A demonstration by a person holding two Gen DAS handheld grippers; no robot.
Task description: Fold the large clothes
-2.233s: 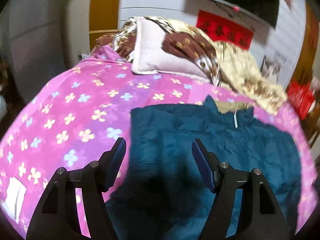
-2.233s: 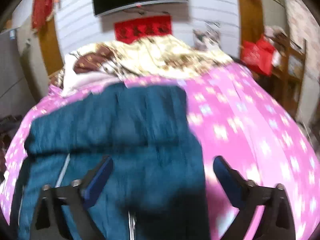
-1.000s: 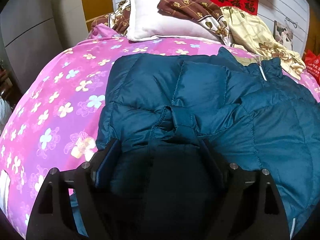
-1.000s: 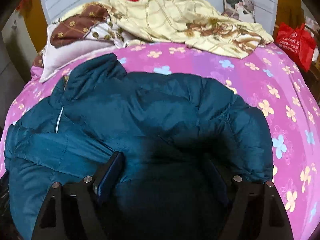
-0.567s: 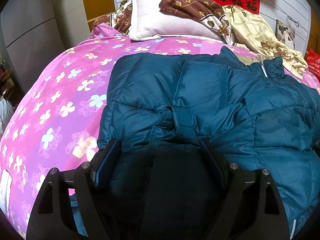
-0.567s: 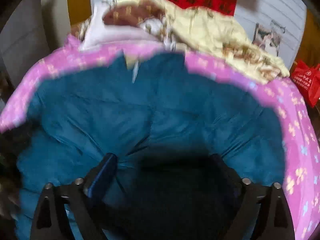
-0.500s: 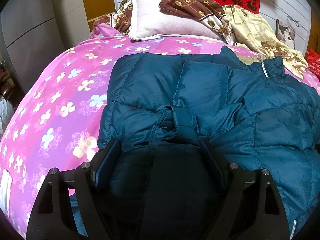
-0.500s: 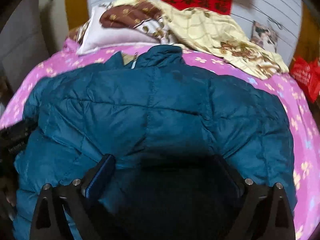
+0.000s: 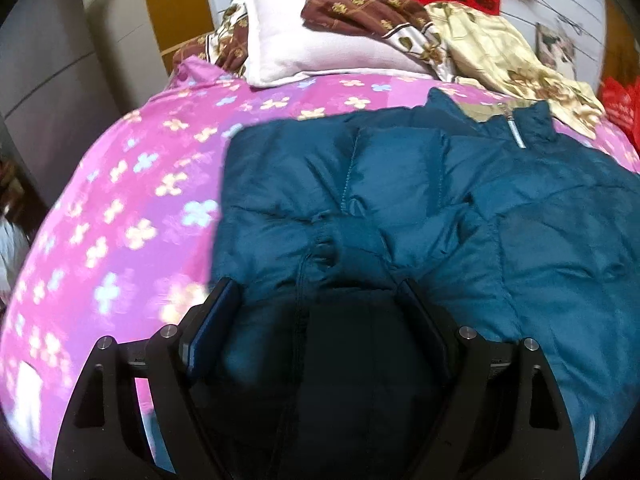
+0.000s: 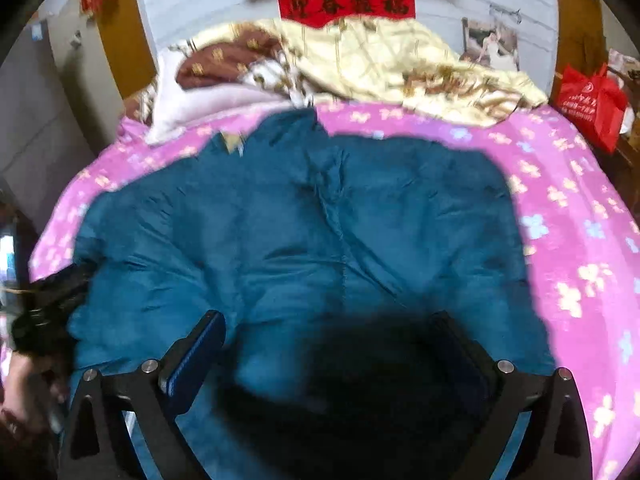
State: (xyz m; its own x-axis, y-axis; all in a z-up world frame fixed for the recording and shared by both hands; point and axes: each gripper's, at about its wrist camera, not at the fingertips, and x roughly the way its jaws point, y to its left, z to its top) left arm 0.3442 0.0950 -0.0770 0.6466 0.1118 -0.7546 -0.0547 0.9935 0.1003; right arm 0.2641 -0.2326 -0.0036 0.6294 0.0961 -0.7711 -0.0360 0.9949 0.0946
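Note:
A large teal puffer jacket (image 9: 460, 200) lies spread on the pink flowered bedspread (image 9: 132, 216), collar and zipper toward the pillows. A sleeve is folded in across its front. My left gripper (image 9: 320, 304) is open, fingers wide, over the jacket's near left part, with dark shadowed fabric between them. In the right wrist view the jacket (image 10: 304, 232) fills the middle. My right gripper (image 10: 332, 340) is open over its near right part. The left gripper and the hand on it (image 10: 40, 320) show at the left edge.
A white pillow (image 9: 312, 52) and brown and cream quilts (image 9: 500, 52) are heaped at the head of the bed. A red bag (image 10: 592, 100) stands to the right of the bed. Grey cabinets (image 9: 48, 80) stand to the left. Pink bedspread (image 10: 580, 240) lies bare right of the jacket.
Both grippers dropped onto the jacket from higher up and now lift back slightly. The right gripper swung left over the jacket, then back toward the middle. Both stay open.

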